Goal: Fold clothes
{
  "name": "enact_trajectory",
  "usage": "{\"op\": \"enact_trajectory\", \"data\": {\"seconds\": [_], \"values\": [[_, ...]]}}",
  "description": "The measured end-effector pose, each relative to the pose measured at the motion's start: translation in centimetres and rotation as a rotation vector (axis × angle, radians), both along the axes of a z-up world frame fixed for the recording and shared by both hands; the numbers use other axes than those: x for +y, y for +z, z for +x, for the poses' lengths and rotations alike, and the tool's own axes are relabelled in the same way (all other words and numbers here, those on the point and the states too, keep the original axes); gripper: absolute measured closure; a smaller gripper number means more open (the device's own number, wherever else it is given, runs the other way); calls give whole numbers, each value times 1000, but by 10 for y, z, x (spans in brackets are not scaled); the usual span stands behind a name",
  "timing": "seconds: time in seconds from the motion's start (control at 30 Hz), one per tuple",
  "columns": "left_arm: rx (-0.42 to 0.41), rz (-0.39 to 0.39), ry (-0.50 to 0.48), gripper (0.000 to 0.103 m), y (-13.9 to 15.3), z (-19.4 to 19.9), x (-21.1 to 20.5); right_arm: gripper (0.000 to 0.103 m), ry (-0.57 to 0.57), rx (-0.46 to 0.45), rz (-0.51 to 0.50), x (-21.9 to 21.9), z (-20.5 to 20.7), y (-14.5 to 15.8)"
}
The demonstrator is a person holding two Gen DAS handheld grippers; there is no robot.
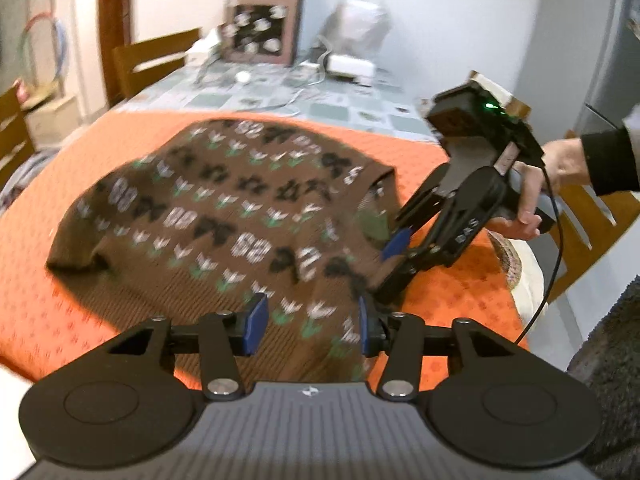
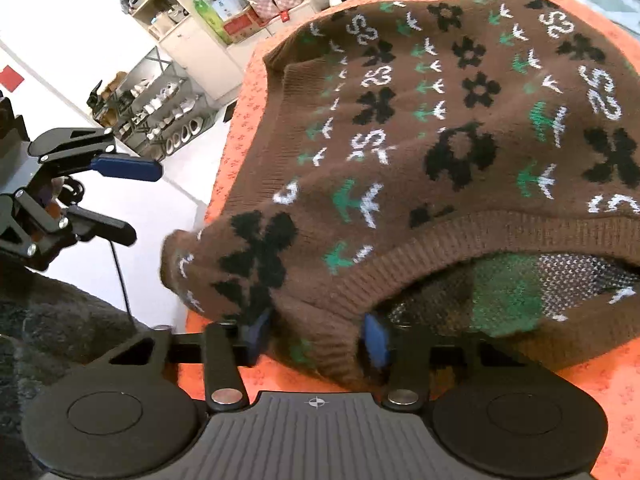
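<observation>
Pads of the right gripper [image 2: 316, 340] stand either side of the sweater's ribbed neckline edge [image 2: 320, 344], where the knit bunches into a thick roll. The blue pads [image 2: 376, 340] lie close against that roll, but the right wrist view does not show whether they press on it or merely bracket it; a firm hold cannot be confirmed. This placement suits a fold: the collar rib is the stiffest edge and gives a defined line to carry.

The left gripper [image 1: 308, 322] has its jaws standing apart, with the brown knit visible between the pads and nothing clamped. It hovers above the near part of the garment, apparently free to take a second corner.

The brown patterned sweater [image 1: 224, 216] lies spread on an orange cloth [image 1: 60, 312] that covers the near end of the table [image 1: 248, 100]. Its collar faces right in the left wrist view, beside the person's hand [image 1: 560, 168] that carries the right gripper. The neck opening gapes, exposing the reverse of the knit [image 2: 508, 296].

Limits of view:
- The left wrist view is motion-blurred; pattern detail and the sweater's far hem are soft.
- Sleeves cannot be located; they may be tucked under the body.
- The right gripper's body hides the near collar edge.
- In the right wrist view, the sweater runs off the right margin.
- Clutter on the far table, including a patterned box [image 1: 260, 20], is indistinct.
</observation>
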State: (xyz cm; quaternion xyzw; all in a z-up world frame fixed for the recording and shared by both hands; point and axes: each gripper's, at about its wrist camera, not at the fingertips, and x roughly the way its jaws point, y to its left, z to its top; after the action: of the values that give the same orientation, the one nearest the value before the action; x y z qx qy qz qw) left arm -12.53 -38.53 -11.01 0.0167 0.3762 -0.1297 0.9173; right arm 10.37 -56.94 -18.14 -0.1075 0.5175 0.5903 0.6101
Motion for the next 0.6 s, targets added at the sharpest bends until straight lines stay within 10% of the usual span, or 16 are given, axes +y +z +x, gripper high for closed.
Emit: {"op": "enact_trajectory", "data": {"seconds": [0.6], "values": [[2, 109, -173, 35, -21, 60, -30, 97, -112, -56, 326, -40, 5, 77]]}}
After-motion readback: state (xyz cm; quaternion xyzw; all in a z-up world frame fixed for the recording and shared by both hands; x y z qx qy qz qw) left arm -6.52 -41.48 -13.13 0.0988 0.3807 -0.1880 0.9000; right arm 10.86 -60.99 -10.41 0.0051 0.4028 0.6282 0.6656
